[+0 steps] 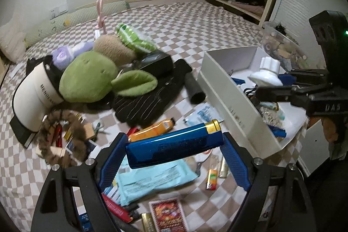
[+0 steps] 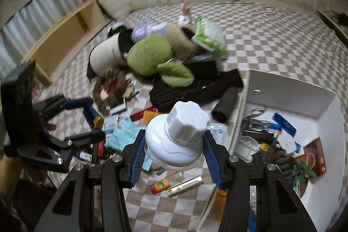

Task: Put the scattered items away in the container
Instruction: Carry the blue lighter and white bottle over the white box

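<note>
Right now my left gripper [image 1: 174, 145] grips a blue tube with a gold cap [image 1: 174, 146] crosswise, one blue finger [image 1: 111, 164] pressed on each end. Below those fingers, on the checkered bed [image 1: 195, 21], lie a pale blue packet [image 1: 152, 179] and a red patterned box [image 1: 168, 215]; just beyond them is an orange tube [image 1: 152, 128]. Farther out sits a green plush toy [image 1: 87, 77] on a black knit garment [image 1: 148, 101]. To the right of my left fingers stands the white container [image 1: 230, 99], already holding small items.

My right gripper [image 2: 174, 152] is clamped on a white jar with a lobed white lid [image 2: 176, 136], its fingers [image 2: 137, 158] squeezing the jar's sides. Under them lie a silver tube [image 2: 184, 186] and a small orange packet [image 2: 167, 183]. The container's open interior is just right of these fingers.
</note>
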{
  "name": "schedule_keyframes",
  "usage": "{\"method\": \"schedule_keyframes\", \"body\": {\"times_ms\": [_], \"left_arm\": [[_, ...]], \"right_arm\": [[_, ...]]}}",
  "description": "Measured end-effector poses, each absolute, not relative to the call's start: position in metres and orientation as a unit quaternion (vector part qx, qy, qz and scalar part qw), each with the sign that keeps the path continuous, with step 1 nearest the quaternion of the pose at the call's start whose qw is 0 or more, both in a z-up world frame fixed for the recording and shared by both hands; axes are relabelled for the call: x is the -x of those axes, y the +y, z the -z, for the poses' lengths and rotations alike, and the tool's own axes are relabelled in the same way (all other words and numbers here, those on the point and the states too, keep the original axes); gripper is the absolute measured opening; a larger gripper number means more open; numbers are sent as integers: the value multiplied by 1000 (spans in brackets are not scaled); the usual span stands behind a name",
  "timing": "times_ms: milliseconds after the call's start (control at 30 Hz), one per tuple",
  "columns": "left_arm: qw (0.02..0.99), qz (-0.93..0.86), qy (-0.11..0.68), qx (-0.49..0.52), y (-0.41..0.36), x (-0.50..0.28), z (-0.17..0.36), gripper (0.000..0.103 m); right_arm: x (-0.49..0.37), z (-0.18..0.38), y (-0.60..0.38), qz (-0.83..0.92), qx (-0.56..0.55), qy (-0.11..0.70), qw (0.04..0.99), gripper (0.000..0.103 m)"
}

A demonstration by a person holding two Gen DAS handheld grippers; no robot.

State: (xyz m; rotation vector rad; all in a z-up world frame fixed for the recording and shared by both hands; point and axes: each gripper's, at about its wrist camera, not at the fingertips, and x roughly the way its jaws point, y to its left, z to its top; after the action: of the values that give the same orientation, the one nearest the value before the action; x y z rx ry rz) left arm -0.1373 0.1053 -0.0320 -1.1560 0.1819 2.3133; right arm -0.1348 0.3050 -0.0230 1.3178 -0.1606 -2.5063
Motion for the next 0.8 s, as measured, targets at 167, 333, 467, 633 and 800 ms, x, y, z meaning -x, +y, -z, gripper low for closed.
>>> {"method": "schedule_keyframes", "body": {"times_ms": [167, 333, 467, 633, 800], "left_arm": [[283, -860, 72, 419, 129, 137, 24, 86], [294, -861, 75, 409, 151, 138, 17, 86], [304, -860, 75, 402, 171, 137, 11, 86], [321, -858, 74, 395, 197, 135, 4, 86], [337, -852, 81, 391, 219, 131, 1, 86]], "right_arm": [[129, 10, 341, 891, -431, -91, 113, 52], [124, 1, 377, 901, -411, -117, 74, 52], [120, 0, 405, 902, -404, -143, 46, 52], [116, 4, 439, 901, -400, -168, 4, 52], [117, 20, 462, 890, -421, -174, -26, 52]]}}
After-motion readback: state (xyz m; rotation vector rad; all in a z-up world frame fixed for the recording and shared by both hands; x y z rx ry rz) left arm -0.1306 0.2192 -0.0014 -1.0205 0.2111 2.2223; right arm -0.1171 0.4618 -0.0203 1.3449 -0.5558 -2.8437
